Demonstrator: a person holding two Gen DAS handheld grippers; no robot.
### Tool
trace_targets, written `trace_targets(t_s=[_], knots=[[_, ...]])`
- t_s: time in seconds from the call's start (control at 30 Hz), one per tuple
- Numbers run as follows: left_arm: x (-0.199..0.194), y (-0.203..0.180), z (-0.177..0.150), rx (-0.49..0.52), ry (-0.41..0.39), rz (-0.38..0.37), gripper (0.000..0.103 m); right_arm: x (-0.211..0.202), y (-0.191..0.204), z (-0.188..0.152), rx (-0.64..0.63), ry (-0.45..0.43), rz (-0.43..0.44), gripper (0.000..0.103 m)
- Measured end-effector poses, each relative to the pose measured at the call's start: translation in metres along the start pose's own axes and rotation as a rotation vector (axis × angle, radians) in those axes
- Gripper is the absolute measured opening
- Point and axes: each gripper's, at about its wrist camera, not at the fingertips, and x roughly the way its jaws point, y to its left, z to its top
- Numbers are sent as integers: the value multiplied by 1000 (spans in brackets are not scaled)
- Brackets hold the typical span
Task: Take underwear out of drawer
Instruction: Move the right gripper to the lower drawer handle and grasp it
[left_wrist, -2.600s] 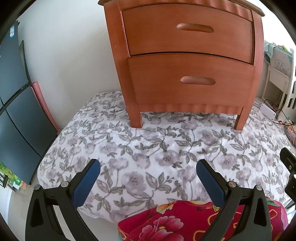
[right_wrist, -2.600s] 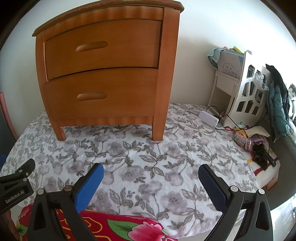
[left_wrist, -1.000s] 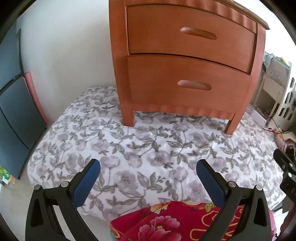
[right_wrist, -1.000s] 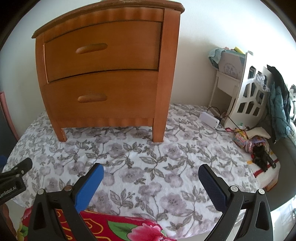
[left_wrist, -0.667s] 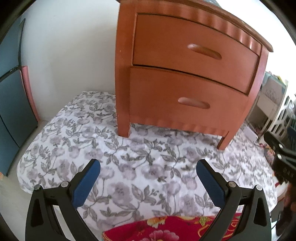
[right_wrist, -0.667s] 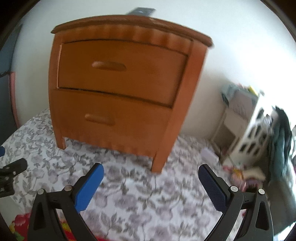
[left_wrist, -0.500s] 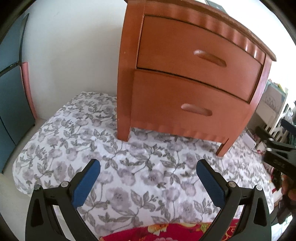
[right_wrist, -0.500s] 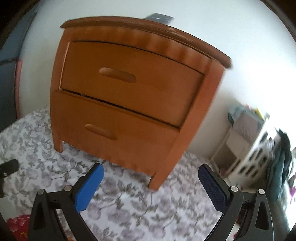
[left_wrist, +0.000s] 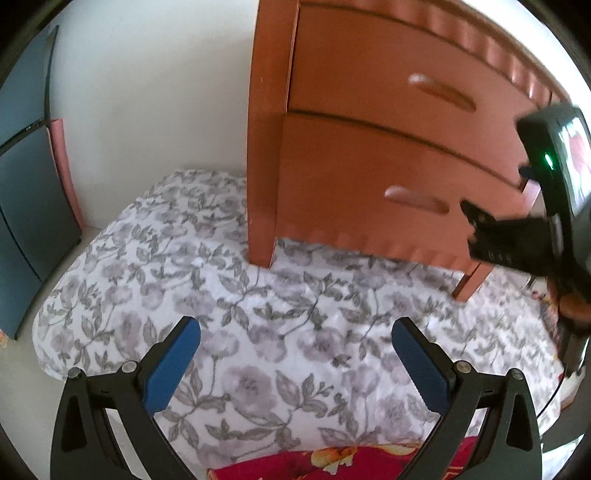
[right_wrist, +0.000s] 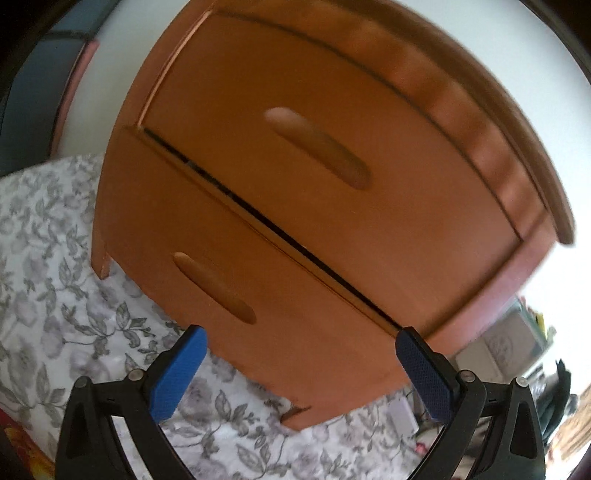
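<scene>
A brown wooden nightstand (left_wrist: 369, 155) (right_wrist: 332, 221) with two shut drawers stands on a floral quilt (left_wrist: 240, 314). Its upper drawer handle (right_wrist: 317, 147) and lower drawer handle (right_wrist: 214, 288) fill the right wrist view, tilted and blurred. My right gripper (right_wrist: 297, 373) is open, close in front of the lower drawer, with nothing between its blue pads. My left gripper (left_wrist: 295, 362) is open too, hanging over the quilt well short of the nightstand. The right gripper's black body (left_wrist: 546, 206) shows at the right of the left wrist view, near the lower drawer handle (left_wrist: 417, 201). No underwear is visible.
A dark panel (left_wrist: 26, 177) stands against the white wall at the left. A red flowered cloth (left_wrist: 332, 465) lies at the quilt's near edge. White furniture and clutter (right_wrist: 517, 350) sit to the right of the nightstand.
My right gripper has moved forward and up toward the drawers and rolled, so the nightstand now looks tilted and much larger. The left gripper has shifted left and slightly closer.
</scene>
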Motion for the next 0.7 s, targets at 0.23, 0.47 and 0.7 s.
trace_targets(t_s=[0.23, 0.47, 0.7], knots=[[1, -8, -7, 36, -29, 11, 103, 27, 22, 12, -138, -19, -55, 103], [7, -16, -10, 78, -33, -21, 103, 42, 43, 21, -234, -38, -80, 103], [5, -16, -10, 76, -36, -22, 103, 56, 48, 26, -255, -25, -72, 103]])
